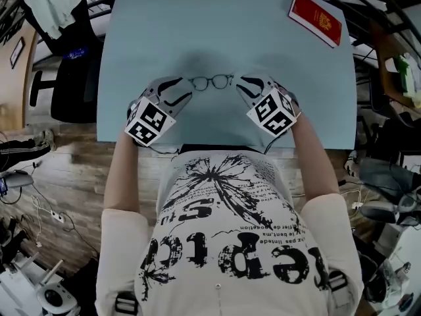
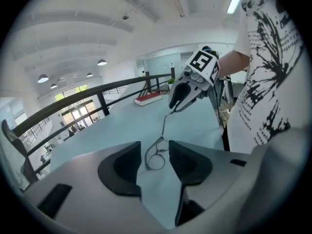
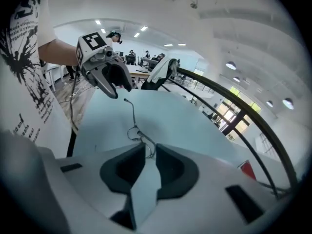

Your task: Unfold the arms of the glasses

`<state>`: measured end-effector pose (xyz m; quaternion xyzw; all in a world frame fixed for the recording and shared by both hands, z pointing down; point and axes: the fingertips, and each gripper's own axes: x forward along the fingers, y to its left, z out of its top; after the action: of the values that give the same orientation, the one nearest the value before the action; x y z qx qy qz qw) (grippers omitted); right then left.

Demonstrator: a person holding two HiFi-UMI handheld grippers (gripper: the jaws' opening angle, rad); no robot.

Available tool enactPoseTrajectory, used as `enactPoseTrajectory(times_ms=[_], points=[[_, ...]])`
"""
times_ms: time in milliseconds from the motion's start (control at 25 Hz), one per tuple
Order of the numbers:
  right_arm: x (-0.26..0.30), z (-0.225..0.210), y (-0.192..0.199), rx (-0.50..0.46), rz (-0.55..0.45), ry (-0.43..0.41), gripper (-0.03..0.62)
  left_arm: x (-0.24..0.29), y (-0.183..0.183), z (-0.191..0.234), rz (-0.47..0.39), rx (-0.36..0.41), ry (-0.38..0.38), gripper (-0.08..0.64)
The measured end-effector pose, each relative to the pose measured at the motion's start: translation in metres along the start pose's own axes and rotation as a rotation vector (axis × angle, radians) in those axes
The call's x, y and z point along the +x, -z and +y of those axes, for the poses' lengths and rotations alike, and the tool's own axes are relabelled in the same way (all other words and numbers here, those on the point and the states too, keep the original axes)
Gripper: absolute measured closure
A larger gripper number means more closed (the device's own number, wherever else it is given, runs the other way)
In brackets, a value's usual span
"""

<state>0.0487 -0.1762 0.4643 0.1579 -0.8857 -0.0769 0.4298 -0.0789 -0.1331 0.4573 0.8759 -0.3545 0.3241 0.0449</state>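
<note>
One pair of glasses (image 1: 212, 82), thin dark wire with two round lenses, lies on the smooth pale blue table (image 1: 197, 25). The left gripper (image 2: 154, 152) has its jaws wide apart and empty. The right gripper (image 3: 150, 152) has its jaws partly apart, gripping nothing, the frame's end at their tips. One red book (image 1: 316, 18) lies far right
</note>
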Motion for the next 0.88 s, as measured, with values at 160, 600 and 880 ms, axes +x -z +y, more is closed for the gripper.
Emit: enactPoseTrajectory(times_ms=[160,600,880], points=[[-0.028,-0.005,-0.009,0.077,-0.11,0.119,0.575,-0.026,-0.027,-0.001,-0.107,-0.064,-0.167,0.488],[-0.101,-0.003,-0.046,0.228,-0.493,0.297,0.581,-0.079,-0.079,-0.017,-0.38,-0.181,-0.442,0.538],[-0.123,0.004,-0.053,0.285,-0.591,0.314,0.583,-0.097,-0.095,-0.033,-0.458,-0.21,-0.46,0.54]])
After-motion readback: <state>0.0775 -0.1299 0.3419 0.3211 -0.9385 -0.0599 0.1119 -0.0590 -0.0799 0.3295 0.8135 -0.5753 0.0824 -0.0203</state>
